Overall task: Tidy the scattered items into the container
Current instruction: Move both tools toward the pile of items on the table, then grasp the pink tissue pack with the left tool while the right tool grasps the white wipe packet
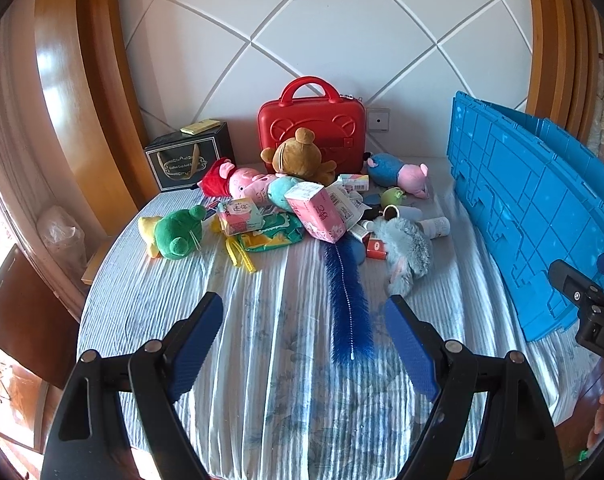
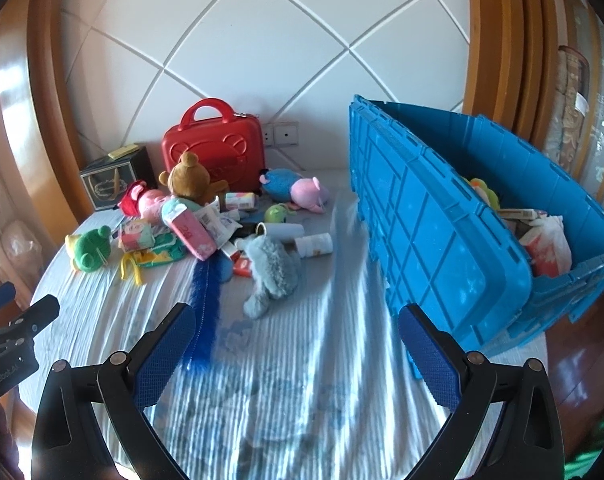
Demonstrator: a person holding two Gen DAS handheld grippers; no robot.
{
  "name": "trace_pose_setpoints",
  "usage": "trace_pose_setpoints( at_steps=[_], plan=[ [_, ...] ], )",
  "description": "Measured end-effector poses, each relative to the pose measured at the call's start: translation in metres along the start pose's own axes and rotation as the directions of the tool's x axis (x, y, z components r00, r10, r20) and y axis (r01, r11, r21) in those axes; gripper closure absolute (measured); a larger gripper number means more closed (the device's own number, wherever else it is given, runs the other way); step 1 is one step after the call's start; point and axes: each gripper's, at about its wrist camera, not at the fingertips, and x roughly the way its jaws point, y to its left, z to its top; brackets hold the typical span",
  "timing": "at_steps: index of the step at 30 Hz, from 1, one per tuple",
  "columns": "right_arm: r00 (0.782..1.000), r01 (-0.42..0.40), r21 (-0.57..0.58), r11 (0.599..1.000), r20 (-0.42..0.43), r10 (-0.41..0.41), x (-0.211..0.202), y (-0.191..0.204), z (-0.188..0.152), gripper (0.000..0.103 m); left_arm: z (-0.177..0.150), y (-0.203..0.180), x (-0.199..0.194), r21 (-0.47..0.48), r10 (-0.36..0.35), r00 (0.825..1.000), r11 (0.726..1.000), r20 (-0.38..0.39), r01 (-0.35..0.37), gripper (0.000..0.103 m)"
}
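Now both grippers hang wide and empty over the near edge of the bed — a pick is about to be chosen.

Likely the easiest first take is the blue bristle brush [image 1: 348,304], which lies alone, pointing from the pile toward the near edge, just ahead of the left gripper [image 1: 304,344]; I would close across its wire spine rather than the soft bristles, which would probably slip. The grey plush [image 2: 271,270] beside it suits the right gripper [image 2: 297,344], nearer the blue crate [image 2: 434,224] at the right edge. That crate already holds a white plastic bag [image 2: 552,246], some cartons and a yellow-green toy — room remains. Scattered items crowd the far middle: green frog plush [image 1: 173,232], pink tissue pack [image 1: 318,212], brown bear [image 1: 297,156], before a shut red case [image 1: 314,128].
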Motion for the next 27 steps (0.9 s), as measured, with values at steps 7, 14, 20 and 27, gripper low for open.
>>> trace_pose_setpoints(
  at_steps=[7, 14, 20, 27],
  plan=[
    [0.997, -0.017, 0.001, 1.000, -0.079, 0.017, 0.042, 0.015, -0.002, 0.000, 0.001, 0.034, 0.050, -0.039, -0.016, 0.998, 0.999, -0.061, 0.014, 0.020],
    [0.984, 0.038, 0.009, 0.999, -0.172, -0.035, 0.100, 0.035, 0.012, 0.000, 0.009, 0.070, 0.137, -0.056, -0.009, 0.984, 0.998, -0.177, -0.001, 0.020],
    [0.970, 0.031, 0.012, 0.999, -0.241, -0.027, 0.154, 0.046, 0.014, 0.000, 0.017, 0.059, 0.195, -0.042, -0.075, 0.966, 0.997, -0.246, 0.067, 0.020],
    [0.949, 0.014, 0.010, 1.000, -0.315, -0.010, 0.221, 0.032, 0.023, 0.000, 0.034, 0.025, 0.240, -0.058, -0.110, 0.952, 0.994, -0.284, 0.098, 0.020]
  ],
)
